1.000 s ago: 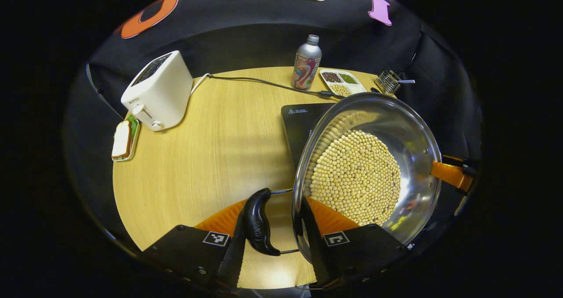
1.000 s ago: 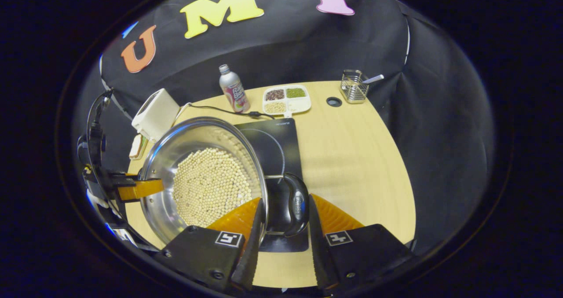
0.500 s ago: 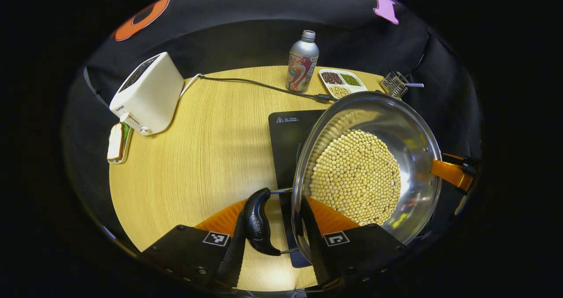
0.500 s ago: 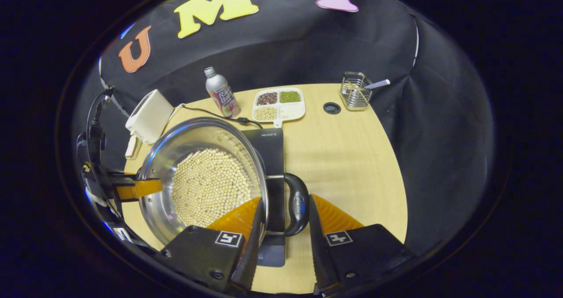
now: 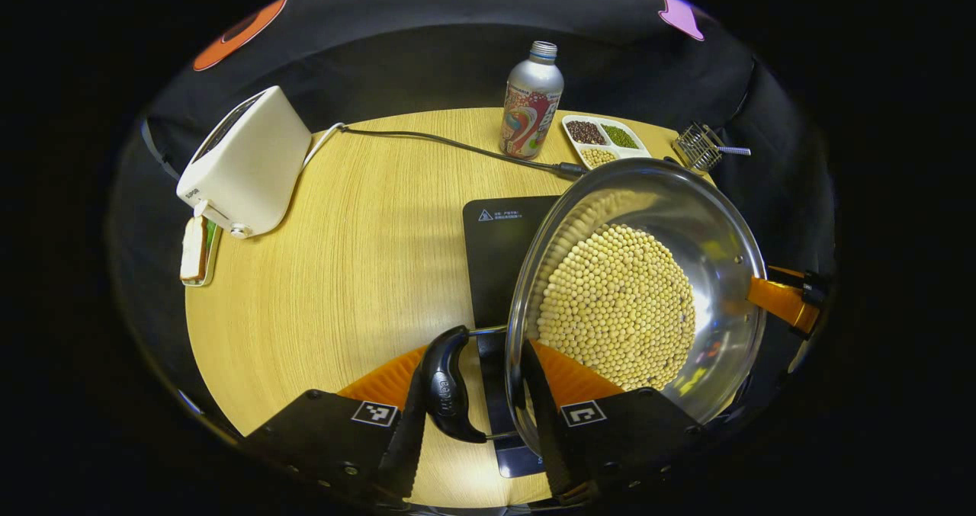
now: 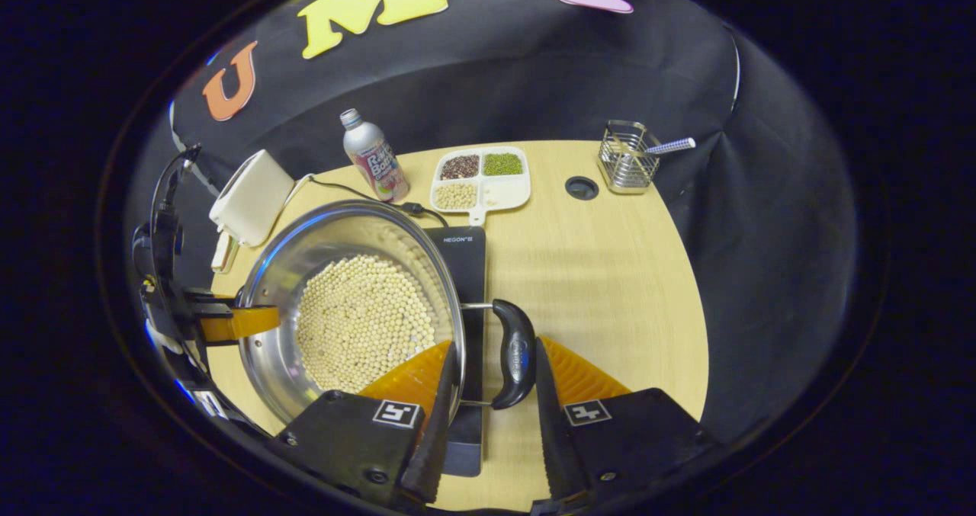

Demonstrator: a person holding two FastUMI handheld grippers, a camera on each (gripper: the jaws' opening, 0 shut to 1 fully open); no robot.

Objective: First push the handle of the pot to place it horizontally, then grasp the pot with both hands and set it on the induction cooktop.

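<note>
Left gripper [image 5: 473, 417]: I am closing my fingers narrow around the pot's left handle [image 5: 448, 385]; one finger is lying along its outer side, the other is standing between it and the pot wall. I cannot tell whether both are pressing on it.
Toaster [image 5: 244, 161]: it is sitting at 10 o'clock in the left gripper view, with a sandwich [image 5: 194, 248] on a small tray just beside it, toward 9 o'clock.
Table [image 5: 358, 257]: its round wooden top is carrying everything, and a cable [image 5: 450, 145] is running across the far part.
Bottle [image 5: 531, 101]: it is standing upright at 12 o'clock, near the far edge.
Cooktop [image 5: 499, 249]: it is lying flat at the centre, and the pot's left part is overlapping it.
Pot [image 5: 717, 226]: it is sitting between my two grippers, over the cooktop's right side, from the centre out toward 3 o'clock; I cannot tell whether it is touching the glass. Beans [image 5: 618, 306] are covering its bottom.
Dish [image 5: 605, 139]: its compartments are holding dark, green and pale grains, at 1 o'clock beyond the pot.
Rack [image 5: 698, 146]: the wire holder is standing at 2 o'clock by the table edge.
Right gripper [image 6: 489, 417]: I am closing these fingers narrow around the right handle [image 6: 517, 352] in the same way, at 6 o'clock in the right gripper view.
</note>
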